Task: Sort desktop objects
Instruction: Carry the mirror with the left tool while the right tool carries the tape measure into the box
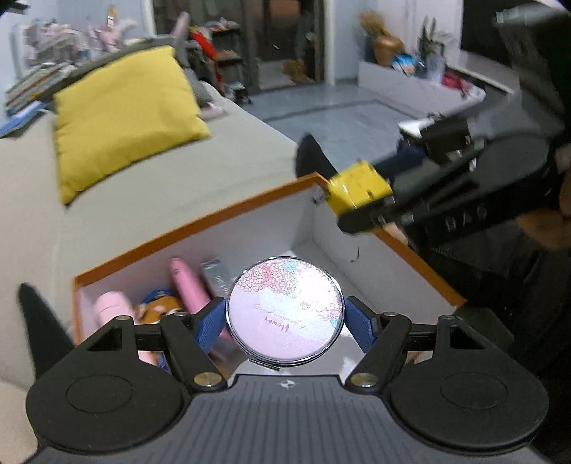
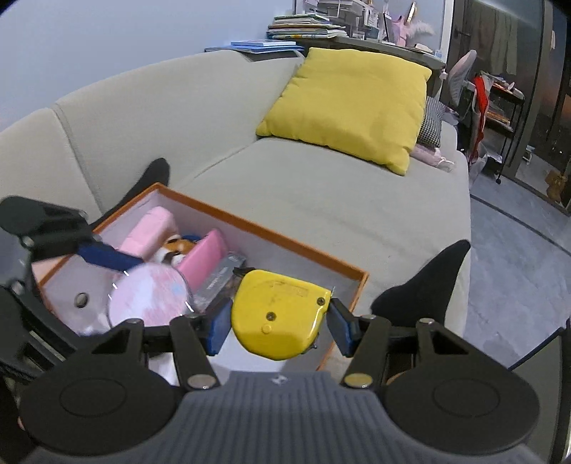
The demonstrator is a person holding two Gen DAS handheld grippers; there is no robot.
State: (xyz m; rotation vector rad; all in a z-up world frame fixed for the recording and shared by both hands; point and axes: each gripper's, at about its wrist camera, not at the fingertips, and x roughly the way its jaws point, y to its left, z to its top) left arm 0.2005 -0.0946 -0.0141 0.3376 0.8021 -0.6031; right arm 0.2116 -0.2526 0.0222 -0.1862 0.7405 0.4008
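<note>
Round silver-rimmed compact mirror with a pink floral lid (image 1: 285,312) is clamped across its width between the blue pads (image 1: 210,326) of the left gripper (image 1: 285,317), held over the near part of the orange-edged white cardboard box (image 1: 200,223). Yellow plastic tape measure case (image 2: 280,314) is pinched side to side by the right gripper (image 2: 280,321), carried over the box's right near corner. Both tongs are narrowed onto their loads, flat faces up toward the cameras, likely so each item can be released straight down into the box.

Box is set on the seat of the beige fabric sofa (image 2: 321,200), probably as the collecting bin. Already inside at its left end: pink rounded case (image 2: 203,258), pale pink soft block (image 2: 150,230), orange-and-white plush toy (image 2: 176,248), dark grey flat packet (image 2: 221,275). Right half of the floor is seen bare, so free room is judged sufficient for both drops.

Yellow square cushion (image 2: 351,107) lies far right on the sofa; stacked books (image 2: 303,28) behind the backrest.

Hard to make out: packet text is blurred; plush is mostly covered by neighbours; the right gripper is motion-smeared in the left view; mirror hinge is partly cut by the gripper body. Desk surface is not visible.
</note>
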